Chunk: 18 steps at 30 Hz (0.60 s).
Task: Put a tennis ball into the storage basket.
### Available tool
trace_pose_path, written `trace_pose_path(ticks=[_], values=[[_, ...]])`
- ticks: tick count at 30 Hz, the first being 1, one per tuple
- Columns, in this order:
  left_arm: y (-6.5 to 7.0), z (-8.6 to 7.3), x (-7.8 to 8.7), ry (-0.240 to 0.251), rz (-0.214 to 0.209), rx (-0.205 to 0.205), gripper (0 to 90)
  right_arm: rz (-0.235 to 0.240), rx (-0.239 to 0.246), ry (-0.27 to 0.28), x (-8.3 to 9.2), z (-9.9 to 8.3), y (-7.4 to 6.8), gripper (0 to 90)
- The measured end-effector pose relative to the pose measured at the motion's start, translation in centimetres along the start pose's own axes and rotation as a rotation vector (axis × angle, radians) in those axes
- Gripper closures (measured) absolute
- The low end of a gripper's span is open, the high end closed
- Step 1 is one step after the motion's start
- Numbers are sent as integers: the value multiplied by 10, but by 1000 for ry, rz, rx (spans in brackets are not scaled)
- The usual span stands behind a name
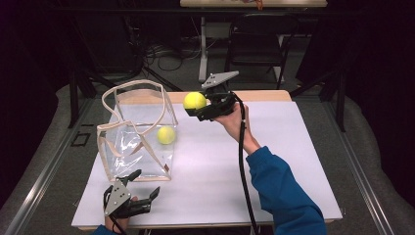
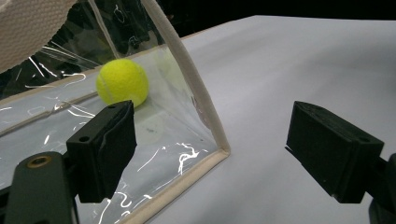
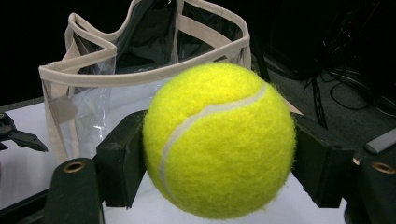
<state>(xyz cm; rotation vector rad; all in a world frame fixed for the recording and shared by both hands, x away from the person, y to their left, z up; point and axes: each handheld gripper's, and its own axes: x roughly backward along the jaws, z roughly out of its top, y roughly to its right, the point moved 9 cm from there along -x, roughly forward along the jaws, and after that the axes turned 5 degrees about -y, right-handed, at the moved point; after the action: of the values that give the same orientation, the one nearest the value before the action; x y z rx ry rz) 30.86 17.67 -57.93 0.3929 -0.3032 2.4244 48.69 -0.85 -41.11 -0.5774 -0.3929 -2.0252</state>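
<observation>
Dark curtains and a black folding chair (image 1: 257, 41) close off the room behind a table (image 1: 293, 161) covered in smooth, matte white. Toward the table's left edge stands a clear plastic tote bag (image 1: 139, 132), boxy, glossy and creased, its seams and looped handles bound in beige woven tape, its mouth open upward. Through its wall a tennis ball (image 1: 166, 135) shows resting on the bag's floor, fuzzy yellow felt with a pale curved seam.

A second tennis ball (image 1: 195, 101) hangs in the air near the table's far edge, just right of the bag's rim, clamped between the two black jaws of the right gripper (image 1: 201, 108); the pads press its sides at the widest part. The left gripper (image 1: 139, 188) rests near the table's front left corner, jaws spread apart with nothing between them, aimed at the bag's lower corner.

Judging by this, the carry is under way: the next move calls for bringing the ball leftward over the open mouth, clear of the floppy handles, before the jaws let go.
</observation>
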Motion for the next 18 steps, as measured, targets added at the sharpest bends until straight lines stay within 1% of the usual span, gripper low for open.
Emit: trace_pose_path(ticks=[9, 18], values=[[0, 0, 0, -1, 0, -1, 157, -1, 5, 8, 2, 7, 0, 263], [0, 0, 0, -2, -1, -1, 157, 2, 7, 11, -1, 11, -1, 264]])
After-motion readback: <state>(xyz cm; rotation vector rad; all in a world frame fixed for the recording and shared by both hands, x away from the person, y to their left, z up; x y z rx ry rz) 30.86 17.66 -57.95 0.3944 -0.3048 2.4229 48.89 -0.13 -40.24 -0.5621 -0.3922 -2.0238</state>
